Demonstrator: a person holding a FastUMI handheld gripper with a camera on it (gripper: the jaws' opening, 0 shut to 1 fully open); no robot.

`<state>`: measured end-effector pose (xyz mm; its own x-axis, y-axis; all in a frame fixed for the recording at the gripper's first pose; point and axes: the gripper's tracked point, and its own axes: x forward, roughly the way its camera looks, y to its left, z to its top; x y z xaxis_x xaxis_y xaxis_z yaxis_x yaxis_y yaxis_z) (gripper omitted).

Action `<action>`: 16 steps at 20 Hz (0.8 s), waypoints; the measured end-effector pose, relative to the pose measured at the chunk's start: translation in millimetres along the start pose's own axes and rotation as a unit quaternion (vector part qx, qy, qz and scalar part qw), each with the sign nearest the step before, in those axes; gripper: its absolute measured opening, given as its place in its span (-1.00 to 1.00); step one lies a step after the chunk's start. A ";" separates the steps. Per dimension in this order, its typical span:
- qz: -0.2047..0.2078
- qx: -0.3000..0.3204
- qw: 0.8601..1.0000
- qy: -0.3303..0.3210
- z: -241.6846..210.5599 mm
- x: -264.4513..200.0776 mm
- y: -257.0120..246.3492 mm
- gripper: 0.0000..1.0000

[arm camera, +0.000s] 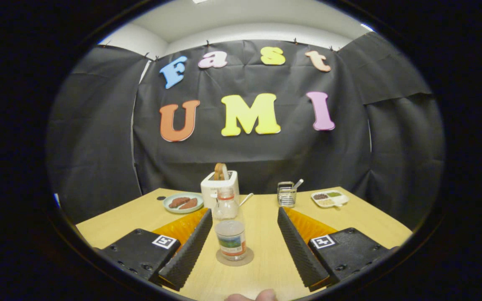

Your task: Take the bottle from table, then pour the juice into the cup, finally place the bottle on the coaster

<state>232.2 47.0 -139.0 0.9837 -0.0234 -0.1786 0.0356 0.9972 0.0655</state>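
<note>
while the bottle (230, 228) stands on the coaster (235, 258), the gripper (245, 240) fingers spread apart around it

Booth interior: black cloth walls around a light wood table.

Black cloth (249, 154) hangs as the back wall, creased, pinned along its top edge by small clips; further black panels (404, 159) close in both sides, the right one overlapping in a folded layer. Above the cloth, a pale wall (257, 33) and white ceiling (232, 16), evenly lit, with a bright patch at the ceiling's top. A narrow pale gap (132, 138) shows where the left panel meets the back cloth. The table (266, 259) has a light wood-grain top, with its far edge against the back cloth and its corners angled off left and right.
</note>
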 end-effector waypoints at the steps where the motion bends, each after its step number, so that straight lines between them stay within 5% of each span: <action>1: -0.005 -0.001 1.000 -0.013 13.1 -13.6 -3.6 1.00; 7: -0.028 -0.015 0.997 -0.068 66.6 -87.8 -21.2 1.00; 16: -0.024 -0.030 0.996 -0.080 55.9 -162.5 -12.4 1.00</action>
<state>81.7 34.5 -56.0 0.9968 -0.0779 -0.0203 0.0779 0.9970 0.0011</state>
